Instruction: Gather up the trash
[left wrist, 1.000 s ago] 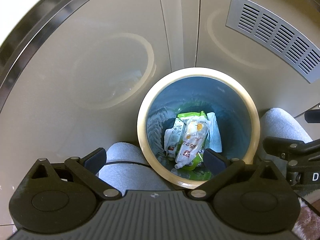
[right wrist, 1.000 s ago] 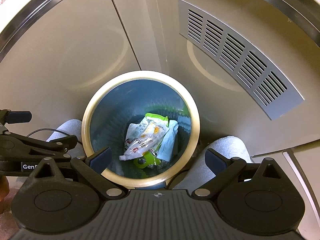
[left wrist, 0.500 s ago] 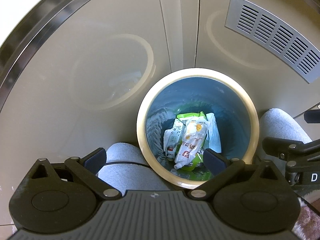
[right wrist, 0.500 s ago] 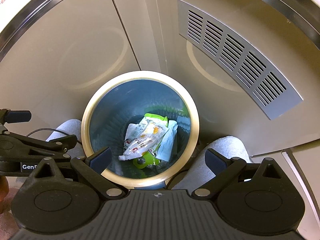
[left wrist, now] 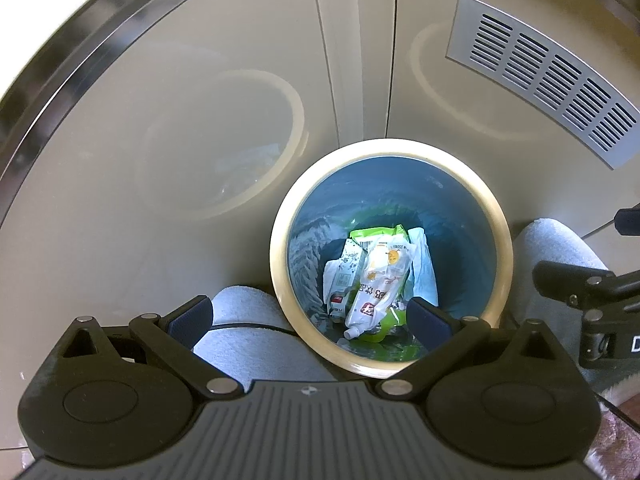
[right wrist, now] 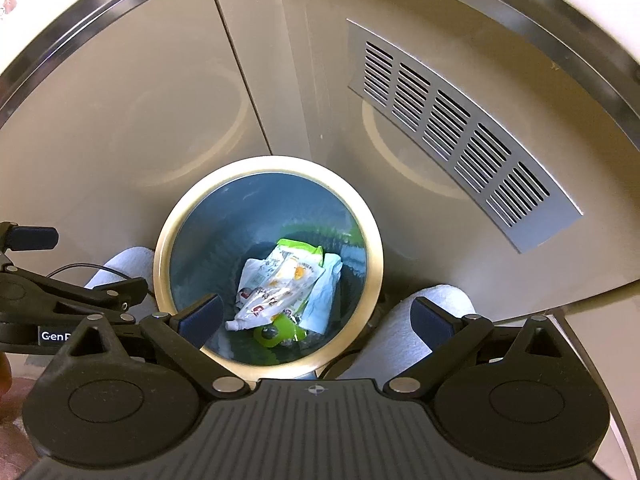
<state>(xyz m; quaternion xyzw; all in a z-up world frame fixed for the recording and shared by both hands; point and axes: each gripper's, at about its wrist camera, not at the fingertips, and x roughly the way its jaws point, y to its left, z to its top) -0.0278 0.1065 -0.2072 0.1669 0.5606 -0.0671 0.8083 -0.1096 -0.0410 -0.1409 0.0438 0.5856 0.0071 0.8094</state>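
Note:
A round bin (left wrist: pixel 280 264) with a cream rim and blue inside stands on the floor against beige cabinet doors; it also shows in the right wrist view (right wrist: pixel 160 264). In it lie a white drink pouch (left wrist: pixel 376 284) (right wrist: pixel 276 296), a green wrapper (left wrist: pixel 372 234) (right wrist: pixel 300 248), a small carton (left wrist: pixel 346 272) and white paper (right wrist: pixel 324 296). My left gripper (left wrist: pixel 310 316) is open and empty above the bin's near left rim. My right gripper (right wrist: pixel 316 316) is open and empty above the bin's near right rim.
Two grey slippers flank the bin (left wrist: pixel 248 332) (left wrist: pixel 556 248). A metal vent grille (right wrist: pixel 456 132) sits in the cabinet door at right. The right gripper shows at the right edge of the left wrist view (left wrist: pixel 592 292), the left gripper at the left edge of the right wrist view (right wrist: pixel 60 300).

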